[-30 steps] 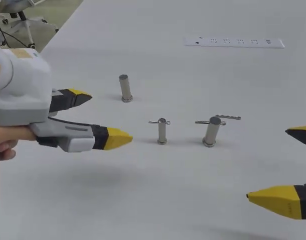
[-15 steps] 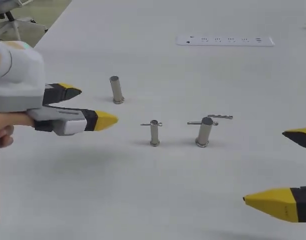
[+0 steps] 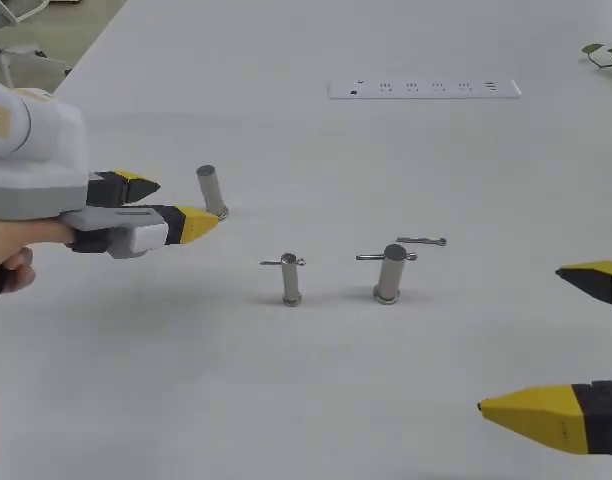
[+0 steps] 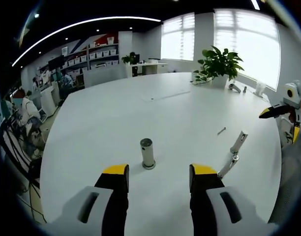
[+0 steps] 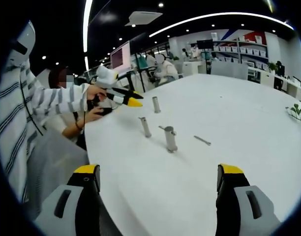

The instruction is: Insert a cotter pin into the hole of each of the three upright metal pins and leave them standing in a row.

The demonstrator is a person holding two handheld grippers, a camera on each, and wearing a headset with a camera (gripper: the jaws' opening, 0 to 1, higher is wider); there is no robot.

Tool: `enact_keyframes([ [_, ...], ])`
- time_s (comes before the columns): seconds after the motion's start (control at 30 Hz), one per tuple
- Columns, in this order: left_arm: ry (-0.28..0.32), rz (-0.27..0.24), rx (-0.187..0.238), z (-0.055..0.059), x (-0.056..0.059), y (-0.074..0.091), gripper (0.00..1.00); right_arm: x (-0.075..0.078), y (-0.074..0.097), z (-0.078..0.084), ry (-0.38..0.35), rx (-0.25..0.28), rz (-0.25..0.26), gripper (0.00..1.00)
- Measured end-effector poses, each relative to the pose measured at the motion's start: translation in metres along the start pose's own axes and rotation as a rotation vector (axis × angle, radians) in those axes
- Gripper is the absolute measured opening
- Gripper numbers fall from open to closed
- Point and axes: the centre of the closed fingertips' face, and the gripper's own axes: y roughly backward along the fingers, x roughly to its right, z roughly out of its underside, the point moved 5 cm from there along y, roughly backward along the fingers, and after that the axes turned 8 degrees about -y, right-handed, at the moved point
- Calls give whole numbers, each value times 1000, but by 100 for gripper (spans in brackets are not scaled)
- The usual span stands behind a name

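Observation:
Three upright metal pins stand on the white table [image 3: 316, 400]. The far-left bare pin [image 3: 208, 190] has no cotter pin in it. The middle pin [image 3: 291, 279] and the right pin [image 3: 390, 273] each carry a cotter pin through the top. A loose cotter pin [image 3: 422, 241] lies flat just behind the right pin. My left gripper [image 3: 181, 203] is open, its tips just left of the bare pin [image 4: 147, 153], which stands ahead between the jaws. My right gripper [image 3: 522, 340] is open wide and holds nothing, well right of the pins [image 5: 170, 138].
A white power strip [image 3: 424, 89] lies at the back of the table. Plant leaves [image 3: 606, 52] reach in at the far right. A person in a striped sleeve [image 5: 47, 105] holds the left gripper [image 5: 123, 98]. Chairs stand past the table's left edge.
My left gripper has moved away from the front of the table toward the bare pin, its tips now beside it. The right gripper has hardly moved. The head camera has shifted.

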Motion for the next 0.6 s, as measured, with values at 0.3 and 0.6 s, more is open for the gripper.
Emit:
enact_keyframes([
  [0.3,25,13,21,-4,-7,-20,41,1,2,4,-8,-1,12,99],
  [0.6,-9,27,-15,1,-8,-35,37,-1,5,8,-28,3,24,99],
])
